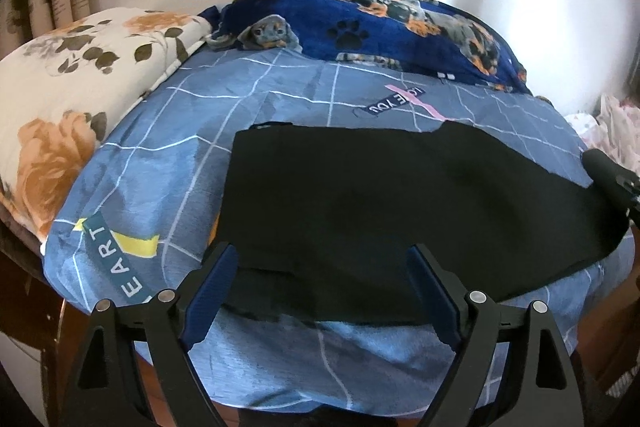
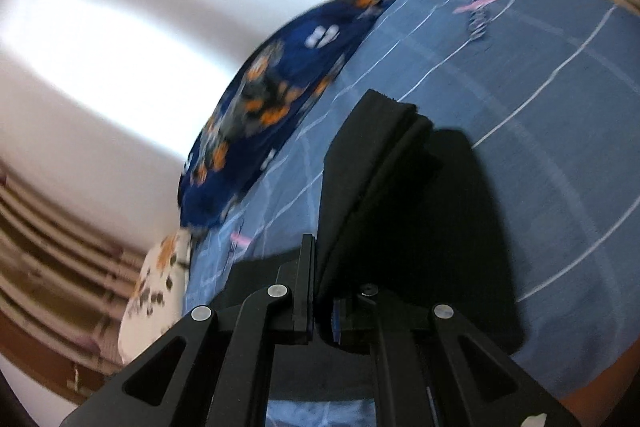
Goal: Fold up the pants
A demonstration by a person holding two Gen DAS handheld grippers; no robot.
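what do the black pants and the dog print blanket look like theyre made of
Black pants: matte woven or knit cloth, possibly cotton; lies flat, no sheen, and folds limply in the right gripper.
Dog print blanket: plush fleece, probably synthetic; fuzzy nap, soft rounded folds, saturated print.

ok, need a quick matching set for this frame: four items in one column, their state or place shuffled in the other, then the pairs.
Items:
1. left tongs
2. right tongs
3. black pants
4. dog-print blanket

States or places:
A. bunched at the far edge of the bed, by the wall
B. open, with nothing between the fingers
C. spread on the blue grid sheet, one end lifted
D. shut on a fold of black cloth

Pairs: 1-B, 2-D, 3-C, 4-A
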